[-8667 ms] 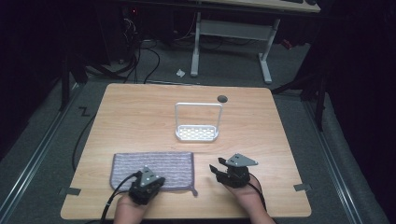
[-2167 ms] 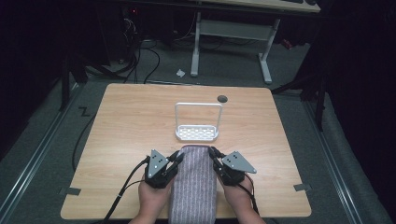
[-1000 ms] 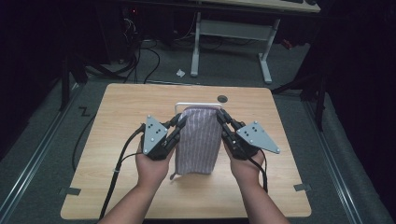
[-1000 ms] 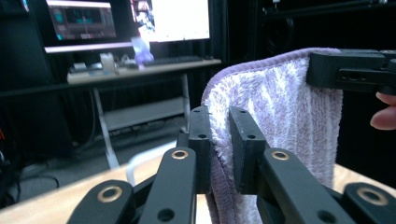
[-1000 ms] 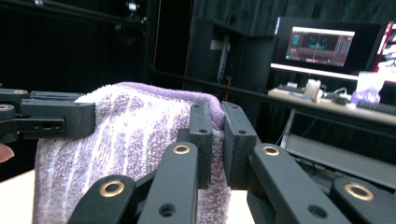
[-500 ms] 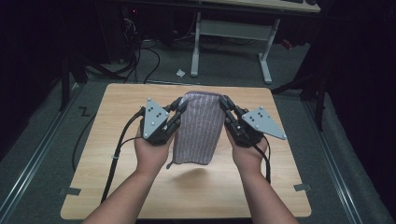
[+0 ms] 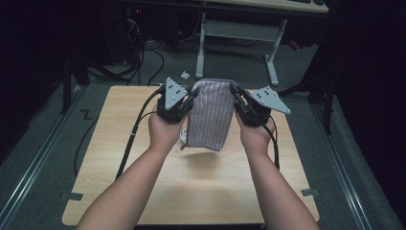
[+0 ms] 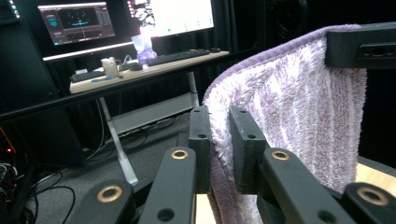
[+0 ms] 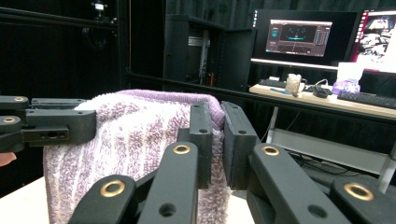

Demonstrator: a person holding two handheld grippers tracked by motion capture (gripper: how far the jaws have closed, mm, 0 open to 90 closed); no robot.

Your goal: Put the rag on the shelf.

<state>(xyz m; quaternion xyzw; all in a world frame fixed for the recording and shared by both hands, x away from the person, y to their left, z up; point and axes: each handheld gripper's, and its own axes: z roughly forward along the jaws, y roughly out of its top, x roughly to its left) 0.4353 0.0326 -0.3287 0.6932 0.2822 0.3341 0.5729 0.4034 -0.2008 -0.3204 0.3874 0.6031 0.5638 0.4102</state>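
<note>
Two grippers are holding one towel in the air above the table. Going left to right in the high view: the left gripper, at about 10 o'clock from the table's middle, is pinching the towel's upper left corner; in the left gripper view its jaws are standing nearly together, with the towel's edge squeezed between them. The right gripper, at about 1 o'clock from the table's middle, is pinching the upper right corner, and in the right gripper view its jaws are likewise clamping a fold of the cloth with only a narrow gap.

Between the two grips, the towel is hanging down as a narrow folded panel, with its top edge arching slightly from jaw to jaw. It is lilac with pale lengthwise stripes and a fluffy pile. Its lower edge is hanging clear of the wooden tabletop, toward the far half of the table.
</note>
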